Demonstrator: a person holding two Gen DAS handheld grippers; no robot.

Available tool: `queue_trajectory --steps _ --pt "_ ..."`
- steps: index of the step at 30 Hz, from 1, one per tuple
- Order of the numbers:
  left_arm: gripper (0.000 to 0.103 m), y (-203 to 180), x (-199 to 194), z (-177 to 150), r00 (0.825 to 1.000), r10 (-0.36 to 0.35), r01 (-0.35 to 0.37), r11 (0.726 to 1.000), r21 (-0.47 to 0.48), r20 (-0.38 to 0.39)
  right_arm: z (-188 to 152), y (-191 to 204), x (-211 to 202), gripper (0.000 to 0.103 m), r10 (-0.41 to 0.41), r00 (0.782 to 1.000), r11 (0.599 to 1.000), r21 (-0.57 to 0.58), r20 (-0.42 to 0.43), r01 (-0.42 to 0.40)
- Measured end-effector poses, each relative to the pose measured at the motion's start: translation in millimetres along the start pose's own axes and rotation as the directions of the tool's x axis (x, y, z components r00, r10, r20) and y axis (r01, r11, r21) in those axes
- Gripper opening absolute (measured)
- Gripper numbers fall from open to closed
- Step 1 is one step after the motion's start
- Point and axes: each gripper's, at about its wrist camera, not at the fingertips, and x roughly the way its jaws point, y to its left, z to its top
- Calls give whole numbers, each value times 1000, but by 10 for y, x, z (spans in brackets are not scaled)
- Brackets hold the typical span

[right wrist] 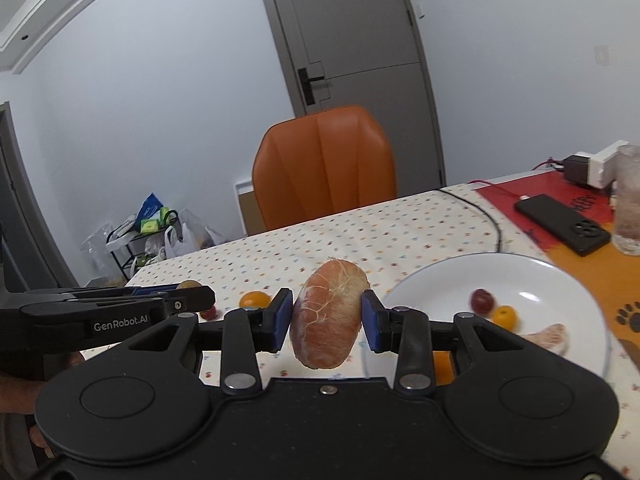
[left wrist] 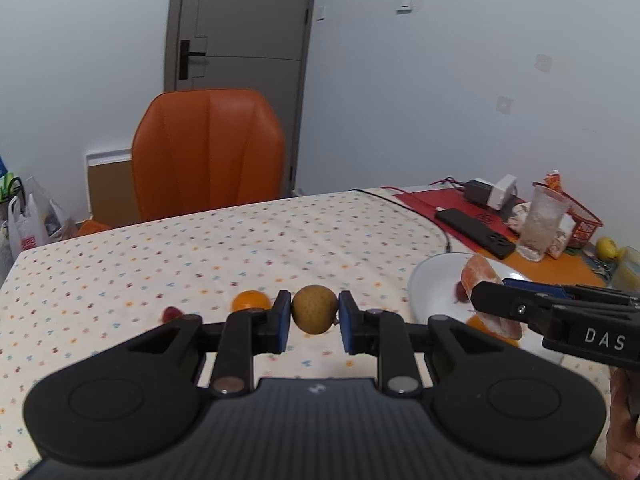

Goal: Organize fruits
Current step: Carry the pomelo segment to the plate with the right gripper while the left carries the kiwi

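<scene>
The left gripper (left wrist: 315, 316) pointed forward and somewhat downward, its blue pads (left wrist: 283, 316) pressed against a small round load between them. Just to its right, the right gripper (right wrist: 326, 320) pointed likewise, clamped on a wider load. A bare hand (left wrist: 624, 432) showed behind the right gripper.

Cream tablecloth (left wrist: 200, 256) sprinkled with tiny red, orange and blue dots, and everything else is placed from the white plate (right wrist: 560, 280) on it — a dark red grape (right wrist: 481, 300), a yellow-orange small fruit (right wrist: 505, 316) and a pale pink pomelo segment (right wrist: 550, 338) lie in it; beyond it, a black phone (right wrist: 564, 224) on a red-and-orange mat (right wrist: 560, 188); left of it, a brown-speckled tan fruit (left wrist: 315, 309) between blue pads (left wrist: 349, 320) — behind, an orange chair (left wrist: 208, 152)
</scene>
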Motion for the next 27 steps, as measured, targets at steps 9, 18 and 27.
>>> queue_trajectory --steps 9,18,27 --pt "23 -315 -6 27 999 -53 52 998 26 11 -20 -261 -235 35 -56 998 998 25 22 55" --pt "23 -575 51 33 995 -96 95 994 46 10 -65 -523 -415 35 -110 993 993 51 41 108" --pt "23 -797 145 4 993 -121 121 990 69 -4 -109 -820 -570 35 -156 986 985 87 53 151"
